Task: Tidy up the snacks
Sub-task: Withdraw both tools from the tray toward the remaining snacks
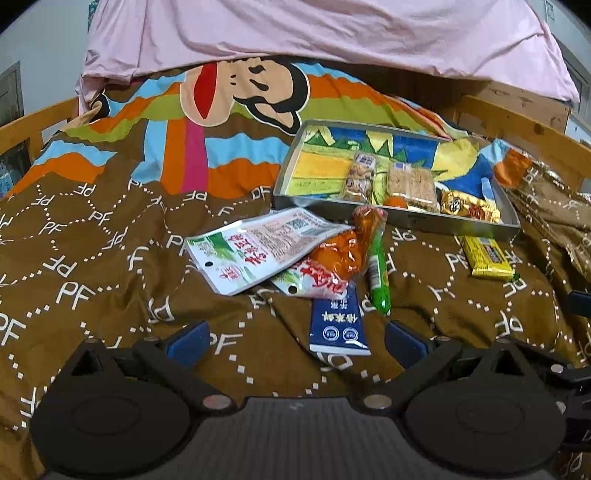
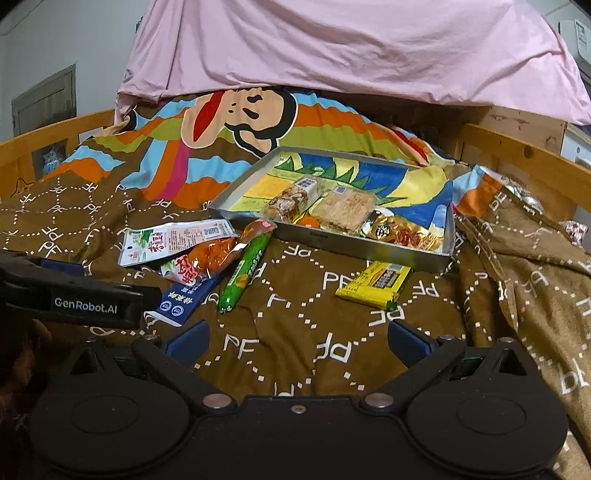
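A grey metal tray (image 1: 402, 218) (image 2: 332, 242) lies on the brown bedspread and holds several wrapped snacks. Loose in front of it lie a white pouch (image 1: 255, 247) (image 2: 173, 240), an orange packet (image 1: 336, 256) (image 2: 210, 256), a green sausage stick (image 1: 378, 273) (image 2: 243, 271), a blue sachet (image 1: 338, 325) (image 2: 181, 301) and a yellow bar (image 1: 487, 258) (image 2: 375, 284). My left gripper (image 1: 295, 339) stands open just short of the blue sachet. My right gripper (image 2: 297, 341) is open over bare blanket, with the yellow bar ahead to its right. The left gripper's body (image 2: 74, 295) shows at the right wrist view's left edge.
A pink sheet (image 1: 325, 33) (image 2: 351, 48) hangs over the far end of the bed. Wooden bed rails (image 1: 517, 129) (image 2: 517, 151) run along both sides. A striped cartoon quilt (image 1: 221, 110) (image 2: 221, 122) lies bunched behind the tray.
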Demonstrator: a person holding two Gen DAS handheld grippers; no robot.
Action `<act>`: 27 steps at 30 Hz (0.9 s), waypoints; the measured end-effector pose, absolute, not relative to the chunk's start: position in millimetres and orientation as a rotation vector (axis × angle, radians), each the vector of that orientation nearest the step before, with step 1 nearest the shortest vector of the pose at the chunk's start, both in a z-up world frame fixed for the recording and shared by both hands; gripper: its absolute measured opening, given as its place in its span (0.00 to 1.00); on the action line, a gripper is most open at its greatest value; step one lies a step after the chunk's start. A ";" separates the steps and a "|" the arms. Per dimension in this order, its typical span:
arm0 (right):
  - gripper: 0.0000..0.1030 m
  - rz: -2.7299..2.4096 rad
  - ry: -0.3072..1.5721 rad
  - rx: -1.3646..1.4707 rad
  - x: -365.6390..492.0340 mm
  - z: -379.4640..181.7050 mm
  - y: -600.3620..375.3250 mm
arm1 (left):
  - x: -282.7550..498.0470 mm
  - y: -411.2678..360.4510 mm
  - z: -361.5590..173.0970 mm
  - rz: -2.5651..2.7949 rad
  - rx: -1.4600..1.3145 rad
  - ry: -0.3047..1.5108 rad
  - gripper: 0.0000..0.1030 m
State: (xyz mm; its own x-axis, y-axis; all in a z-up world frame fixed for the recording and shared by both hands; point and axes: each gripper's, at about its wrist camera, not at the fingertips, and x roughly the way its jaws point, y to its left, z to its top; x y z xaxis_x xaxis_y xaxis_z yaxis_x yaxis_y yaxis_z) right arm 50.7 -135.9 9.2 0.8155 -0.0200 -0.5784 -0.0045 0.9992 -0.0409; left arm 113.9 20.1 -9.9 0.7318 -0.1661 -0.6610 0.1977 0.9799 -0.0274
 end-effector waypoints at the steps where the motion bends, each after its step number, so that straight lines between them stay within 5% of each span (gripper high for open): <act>1: 0.99 -0.008 0.622 -0.040 51.4 8.5 -136.6 | 113.8 19.7 -10.6 -0.199 0.050 0.725 0.99; 27: 0.99 -0.020 0.670 0.030 62.6 -1.4 -150.0 | 120.5 13.2 -18.2 -0.214 0.113 0.754 0.99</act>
